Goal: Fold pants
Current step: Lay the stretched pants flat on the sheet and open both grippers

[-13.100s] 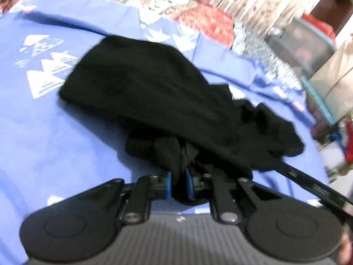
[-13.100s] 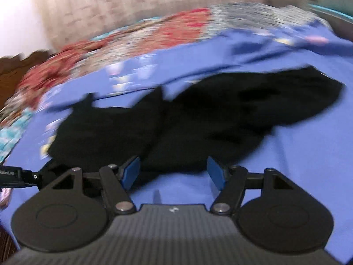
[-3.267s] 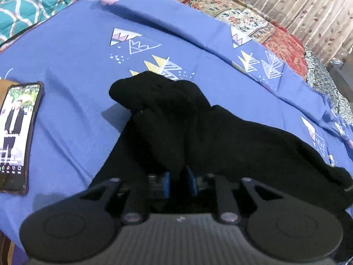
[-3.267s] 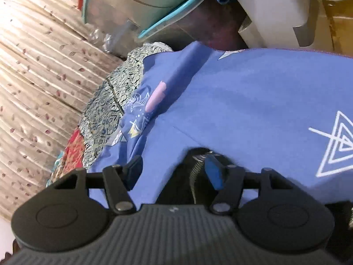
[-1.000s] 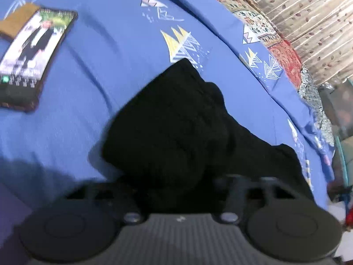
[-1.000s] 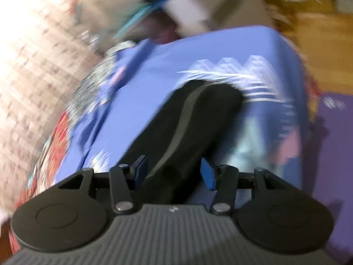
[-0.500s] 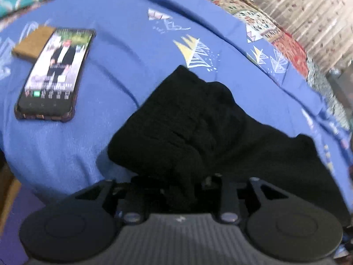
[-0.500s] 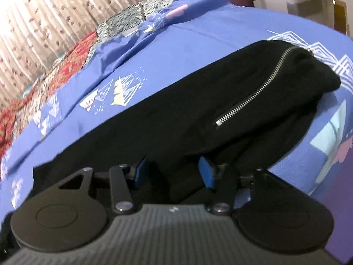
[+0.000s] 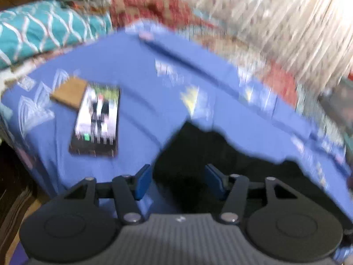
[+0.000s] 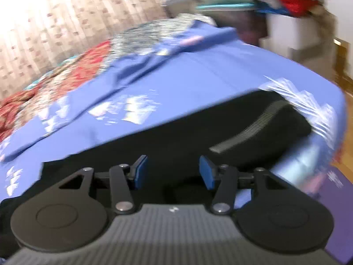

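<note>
In the left wrist view, the left gripper is seen with its blue-padded fingers spread apart and nothing clamped between them. The black pants are spread on the blue sheet of the bed, filling the gap between the fingers and running on past the right finger towards the right edge of the frame. Whether the pads touch the cloth cannot be told through the blur. Beyond the left finger and well to its left, a phone with a lit screen is laid flat on the sheet, and a brown card is seen just beyond the phone, touching its far corner. A teal pillow is seen at the far left, a red patterned quilt behind the sheet, and a curtain at the upper right.

In the right wrist view, the right gripper is likewise seen with its fingers apart and gripping nothing. The pants are laid ahead of and between the fingers, stretched as a long dark band from beyond the left finger to the far right. A zip is seen on the cloth ahead of the right finger, slanting up to the right. The sheet is seen beyond the pants, with the quilt and curtain farther off on the left, and a white box at the upper right.
</note>
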The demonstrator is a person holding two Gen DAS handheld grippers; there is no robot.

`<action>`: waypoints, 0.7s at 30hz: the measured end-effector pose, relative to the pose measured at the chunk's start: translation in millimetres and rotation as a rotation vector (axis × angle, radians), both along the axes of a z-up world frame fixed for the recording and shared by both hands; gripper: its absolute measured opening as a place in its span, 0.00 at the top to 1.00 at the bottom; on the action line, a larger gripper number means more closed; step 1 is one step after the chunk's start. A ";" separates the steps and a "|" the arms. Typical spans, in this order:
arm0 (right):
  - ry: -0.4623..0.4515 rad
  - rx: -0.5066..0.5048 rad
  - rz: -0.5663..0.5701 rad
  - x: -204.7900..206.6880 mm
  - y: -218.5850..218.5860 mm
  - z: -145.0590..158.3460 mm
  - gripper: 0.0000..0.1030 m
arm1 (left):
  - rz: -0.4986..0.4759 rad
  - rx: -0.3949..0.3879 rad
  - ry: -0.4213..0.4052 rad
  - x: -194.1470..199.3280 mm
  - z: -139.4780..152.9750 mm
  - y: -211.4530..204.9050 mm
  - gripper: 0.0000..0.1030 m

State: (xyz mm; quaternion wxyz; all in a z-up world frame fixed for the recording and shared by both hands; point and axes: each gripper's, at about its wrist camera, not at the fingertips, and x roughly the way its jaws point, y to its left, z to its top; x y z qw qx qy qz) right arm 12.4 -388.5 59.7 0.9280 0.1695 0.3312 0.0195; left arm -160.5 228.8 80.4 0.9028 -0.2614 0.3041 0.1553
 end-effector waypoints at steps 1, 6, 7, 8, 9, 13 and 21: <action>-0.003 0.011 0.035 8.0 12.2 -0.1 0.47 | -0.006 0.001 -0.027 1.7 6.0 -1.8 0.48; 0.079 0.042 0.149 48.0 71.4 -20.1 0.48 | -0.161 0.062 -0.034 41.4 10.6 -42.0 0.48; 0.101 0.044 0.172 54.0 82.0 -27.2 0.48 | -0.192 0.083 -0.025 48.7 7.2 -52.5 0.48; 0.127 0.036 0.187 57.5 88.6 -32.8 0.49 | -0.220 0.112 0.002 60.3 1.9 -65.6 0.48; 0.160 0.019 0.196 60.1 92.8 -37.8 0.49 | -0.239 0.131 0.039 70.7 -4.7 -76.7 0.48; 0.234 0.003 0.206 43.9 78.6 -46.2 0.55 | -0.279 0.165 0.206 102.2 -34.9 -109.4 0.48; 0.256 -0.090 0.134 -27.8 39.9 -34.8 0.53 | -0.281 0.237 0.321 114.5 -60.0 -127.1 0.44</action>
